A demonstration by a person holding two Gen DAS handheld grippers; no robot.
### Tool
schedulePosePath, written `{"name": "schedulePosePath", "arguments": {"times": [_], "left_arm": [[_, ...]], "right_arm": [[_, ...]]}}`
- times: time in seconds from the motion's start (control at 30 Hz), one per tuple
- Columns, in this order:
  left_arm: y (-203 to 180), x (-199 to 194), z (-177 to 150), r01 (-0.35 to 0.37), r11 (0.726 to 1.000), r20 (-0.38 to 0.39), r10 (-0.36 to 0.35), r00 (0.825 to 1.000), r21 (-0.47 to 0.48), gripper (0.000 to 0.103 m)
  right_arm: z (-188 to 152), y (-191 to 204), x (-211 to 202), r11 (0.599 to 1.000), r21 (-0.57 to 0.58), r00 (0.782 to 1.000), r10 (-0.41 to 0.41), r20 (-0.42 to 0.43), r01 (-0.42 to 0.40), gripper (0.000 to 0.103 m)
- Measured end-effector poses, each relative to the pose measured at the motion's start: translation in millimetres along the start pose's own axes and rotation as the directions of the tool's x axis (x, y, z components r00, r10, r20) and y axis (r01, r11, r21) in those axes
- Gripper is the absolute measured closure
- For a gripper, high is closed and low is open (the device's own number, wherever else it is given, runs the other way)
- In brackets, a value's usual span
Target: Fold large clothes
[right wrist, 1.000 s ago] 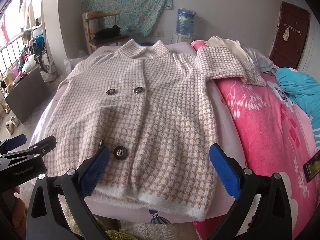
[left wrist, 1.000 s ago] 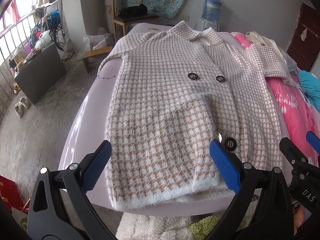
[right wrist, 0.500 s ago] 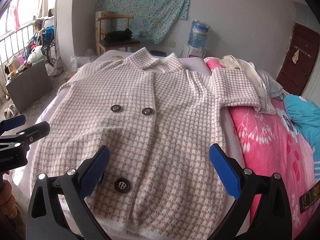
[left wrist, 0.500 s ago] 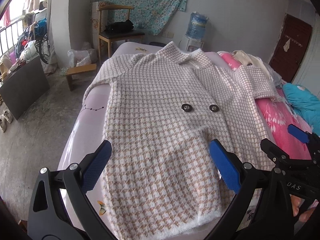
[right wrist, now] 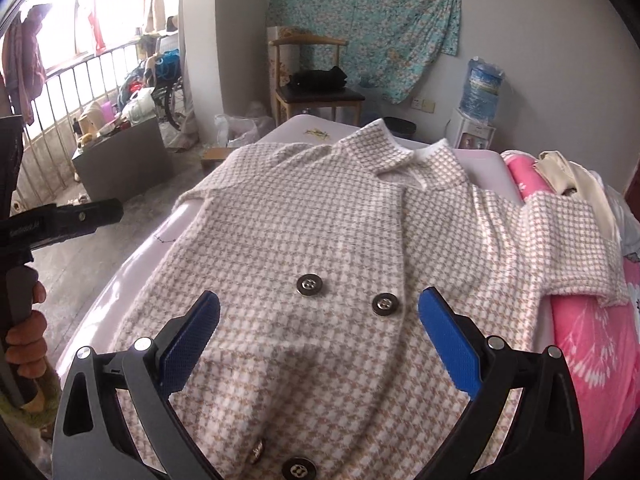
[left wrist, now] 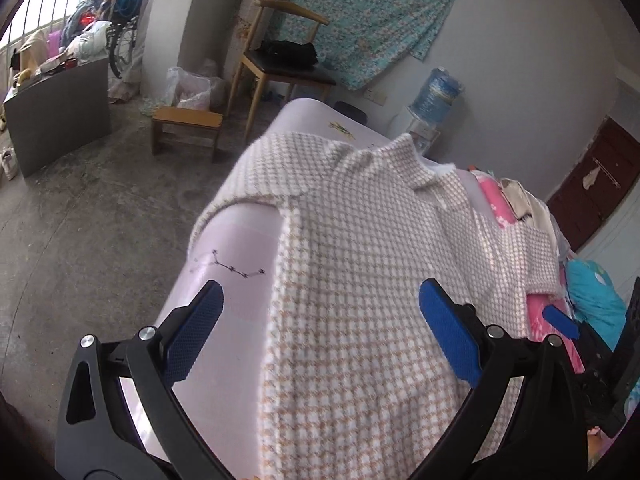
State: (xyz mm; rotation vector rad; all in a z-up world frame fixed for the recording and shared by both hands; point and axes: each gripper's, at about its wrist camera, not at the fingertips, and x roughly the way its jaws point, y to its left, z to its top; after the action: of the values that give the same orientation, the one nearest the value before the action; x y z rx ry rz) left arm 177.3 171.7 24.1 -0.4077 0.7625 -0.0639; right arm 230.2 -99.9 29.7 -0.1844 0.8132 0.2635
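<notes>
Coat (right wrist: pixel 320 240) lies flat, seemingly just beneath both spread hand-held grippers.

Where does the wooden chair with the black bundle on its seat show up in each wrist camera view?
Left wrist view: the wooden chair with the black bundle is upper centre-left, behind the lilac bed.
Right wrist view: the chair is top centre, beyond the checked coat's collar.
Shared landmark: the turquoise floral cloth on the wall, right behind the chair.
</notes>
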Motion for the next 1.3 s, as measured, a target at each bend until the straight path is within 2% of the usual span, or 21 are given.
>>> {"name": "schedulePosePath", "arguments": {"times": [0.1,0.17,0.2,0.27,0.37,0.5,0.57,0.6,0.73,0.77,0.87,0.9,1.1,1.17,1.27,1.3], "left_arm": [[35.0,18.0,22.7,0.004,0.994,0.000,-0.005,1.000,-0.105,0.008],[64.3,38.9,36.1,0.032,0.977,-0.029,-0.039,0.999,-0.209,0.008],[81.3,51.5,41.8,0.040,0.961,-0.058,-0.058,0.997,-0.274,0.008],[114.9,79.4,47.4,0.062,0.911,-0.105,-0.114,0.988,-0.408,0.008],[150.8,116.1,47.2,0.039,0.846,-0.173,-0.154,0.973,-0.532,0.008],[188.0,152.3,33.3,0.073,0.695,-0.180,-0.285,0.942,-0.716,0.008],[200.3,169.4,25.1,0.079,0.636,-0.179,-0.330,0.927,-0.767,0.008],[206.1,179.0,20.2,0.086,0.597,-0.174,-0.364,0.915,-0.797,0.008],[227.5,215.9,2.6,0.087,0.466,-0.149,-0.447,0.882,-0.880,0.008],[234.0,225.7,-1.8,0.092,0.428,-0.135,-0.471,0.872,-0.899,0.008],[252.2,255.2,-19.7,0.097,0.271,-0.071,-0.549,0.833,-0.958,0.008],[255.5,261.8,-23.1,0.091,0.245,-0.064,-0.558,0.827,-0.965,0.008],[266.7,303.2,-34.9,0.083,0.137,-0.018,-0.610,0.792,-0.987,0.008],[271.9,314.9,-35.8,0.069,0.130,-0.024,-0.605,0.796,-0.989,0.008],[279.7,325.5,-38.7,0.047,0.093,-0.016,-0.585,0.811,-0.995,0.009],[283.0,326.7,-37.6,0.041,0.094,-0.020,-0.572,0.820,-0.995,0.018]], "right_arm": [[3.6,9.6,13.0,1.000,-0.023,1.000,0.022,-0.006,-0.022,0.010],[5.2,15.2,22.6,0.999,-0.041,0.999,0.034,-0.021,-0.035,0.012],[5.4,17.5,26.3,0.998,-0.047,0.999,0.044,-0.028,-0.045,0.012],[4.9,20.9,34.0,0.996,-0.059,0.997,0.062,-0.041,-0.064,0.014],[2.9,21.9,43.7,0.994,-0.061,0.995,0.085,-0.057,-0.088,0.014],[-0.8,17.6,63.5,0.993,-0.051,0.988,0.100,-0.115,-0.106,0.014],[-0.8,14.2,72.4,0.993,-0.044,0.985,0.098,-0.144,-0.105,0.014],[0.0,12.4,75.0,0.994,-0.039,0.983,0.099,-0.152,-0.106,0.014],[5.9,9.2,77.9,0.996,-0.037,0.986,0.079,-0.147,-0.085,0.014],[7.3,8.7,78.5,0.996,-0.035,0.987,0.073,-0.146,-0.079,0.014],[9.9,7.9,82.1,0.997,-0.028,0.986,0.061,-0.154,-0.066,0.014],[10.5,8.1,83.0,0.998,-0.028,0.986,0.056,-0.157,-0.061,0.014],[13.7,9.8,92.3,0.999,-0.024,0.983,0.034,-0.180,-0.039,0.014],[15.3,11.0,95.1,0.999,-0.020,0.983,0.032,-0.181,-0.036,0.014],[18.1,15.0,99.2,0.999,-0.024,0.985,0.030,-0.171,-0.035,0.014],[18.3,16.7,101.1,0.999,-0.027,0.986,0.031,-0.167,-0.036,0.014]]}}
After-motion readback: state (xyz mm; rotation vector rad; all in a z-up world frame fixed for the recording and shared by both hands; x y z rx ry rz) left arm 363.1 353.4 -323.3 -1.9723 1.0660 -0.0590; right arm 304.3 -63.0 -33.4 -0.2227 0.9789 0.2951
